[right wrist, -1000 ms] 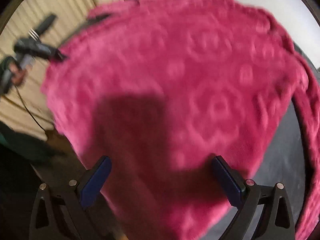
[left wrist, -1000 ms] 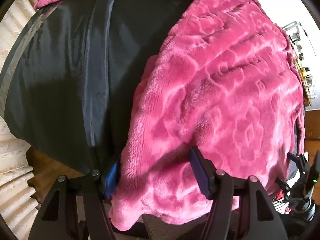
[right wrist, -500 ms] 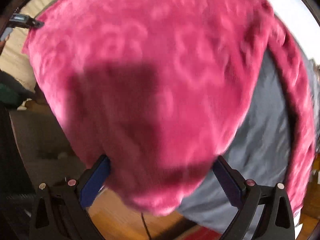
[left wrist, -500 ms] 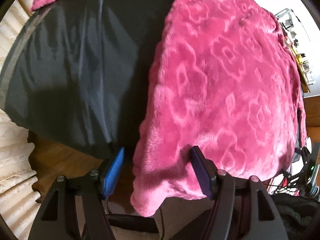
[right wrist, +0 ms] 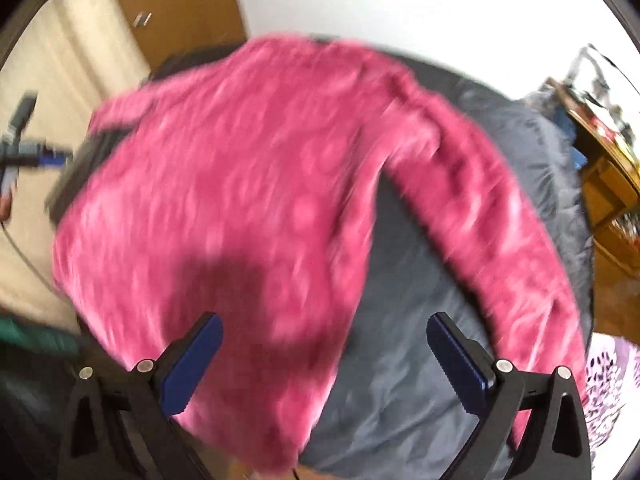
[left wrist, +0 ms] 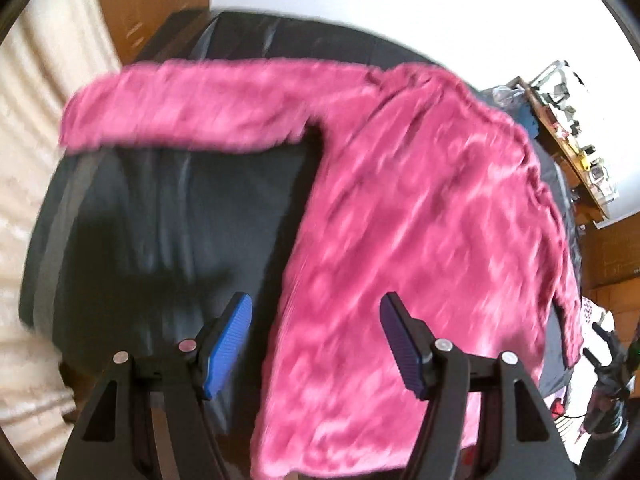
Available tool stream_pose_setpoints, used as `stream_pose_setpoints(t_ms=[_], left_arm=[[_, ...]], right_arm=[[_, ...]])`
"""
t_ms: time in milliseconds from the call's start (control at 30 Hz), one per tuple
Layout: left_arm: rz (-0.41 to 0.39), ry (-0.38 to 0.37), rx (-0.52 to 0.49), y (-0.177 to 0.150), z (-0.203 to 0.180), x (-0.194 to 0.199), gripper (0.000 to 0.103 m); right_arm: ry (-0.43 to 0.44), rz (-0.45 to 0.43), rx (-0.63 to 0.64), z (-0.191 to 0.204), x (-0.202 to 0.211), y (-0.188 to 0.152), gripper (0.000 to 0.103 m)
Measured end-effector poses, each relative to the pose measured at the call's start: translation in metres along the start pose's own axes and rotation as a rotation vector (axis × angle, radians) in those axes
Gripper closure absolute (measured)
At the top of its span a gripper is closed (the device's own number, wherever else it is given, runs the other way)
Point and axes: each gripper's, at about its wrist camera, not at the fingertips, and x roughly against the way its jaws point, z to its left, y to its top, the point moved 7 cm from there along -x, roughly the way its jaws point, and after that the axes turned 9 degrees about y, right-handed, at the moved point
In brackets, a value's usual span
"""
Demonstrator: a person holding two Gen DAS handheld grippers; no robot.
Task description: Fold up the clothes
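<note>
Hovering with jaws wide and empty, left hand-held gripper (left wrist: 316, 340) and right hand-held gripper (right wrist: 324, 360) overlook the fuzzy pink sweater (left wrist: 420, 220) spread on the dark bed (left wrist: 160, 208); pinch a sleeve cuff cleanly next.

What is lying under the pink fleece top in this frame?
The pink fleece top is spread on a dark cover over a bed-like surface, with one sleeve stretched sideways across it. Whatever lies directly beneath the top's body is covered and cannot be seen.

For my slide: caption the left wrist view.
Open left gripper above a pink fleece top spread on a dark cover.
</note>
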Motion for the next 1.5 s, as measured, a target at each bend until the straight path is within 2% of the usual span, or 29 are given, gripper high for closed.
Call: stream_pose_setpoints(t_ms=[100,167,267,333,400,533,700,867,933,967,1100,1233,1433,1500], left_arm=[[-0.042,-0.011,-0.044,0.029,-0.012,0.015,0.03],[-0.058,-0.024,-0.059,0.059,-0.024,0.007,0.03],[-0.063,-0.036,-0.065,0.105,-0.049,-0.016,0.029],[-0.048,-0.071,-0.052,0.133,-0.06,-0.029,0.029],[-0.029,-0.103,-0.044,0.161,-0.069,-0.045,0.029],[0.015,-0.155,-0.065,0.207,-0.097,-0.084,0.029],[0.046,-0.186,-0.125,0.248,-0.138,-0.13,0.029],[0.103,-0.2,-0.157,0.259,-0.166,-0.177,0.029],[0.098,-0.182,-0.174,0.258,-0.172,-0.192,0.029],[0.094,-0.183,-0.17,0.259,-0.174,-0.199,0.026],[0.048,-0.21,-0.136,0.267,-0.171,-0.212,0.02],[-0.015,-0.182,-0.179,0.273,-0.176,-0.214,0.017],[-0.072,-0.172,-0.2,0.282,-0.179,-0.218,0.013],[-0.066,-0.184,-0.205,0.282,-0.176,-0.219,0.013]], right_arm=[[0.026,-0.104,-0.141,-0.009,0.012,0.044,0.0],[0.061,-0.162,-0.24,-0.007,0.012,0.071,0.0],[0.08,-0.196,-0.316,-0.012,0.009,0.113,0.0],[0.098,-0.201,-0.367,-0.016,-0.005,0.143,0.0],[0.113,-0.191,-0.42,-0.024,-0.031,0.168,0.0],[0.091,-0.127,-0.509,-0.035,-0.089,0.194,0.0],[0.024,-0.04,-0.577,-0.049,-0.16,0.205,0.0],[-0.097,0.043,-0.575,-0.062,-0.218,0.201,0.0],[-0.143,0.072,-0.553,-0.065,-0.234,0.199,0.0],[-0.16,0.083,-0.544,-0.067,-0.242,0.199,0.0],[-0.265,0.078,-0.478,-0.079,-0.266,0.204,0.0],[-0.291,0.019,-0.431,-0.091,-0.276,0.227,0.0],[-0.288,0.004,-0.41,-0.115,-0.289,0.256,0.0],[-0.28,0.011,-0.398,-0.117,-0.291,0.257,0.0]])
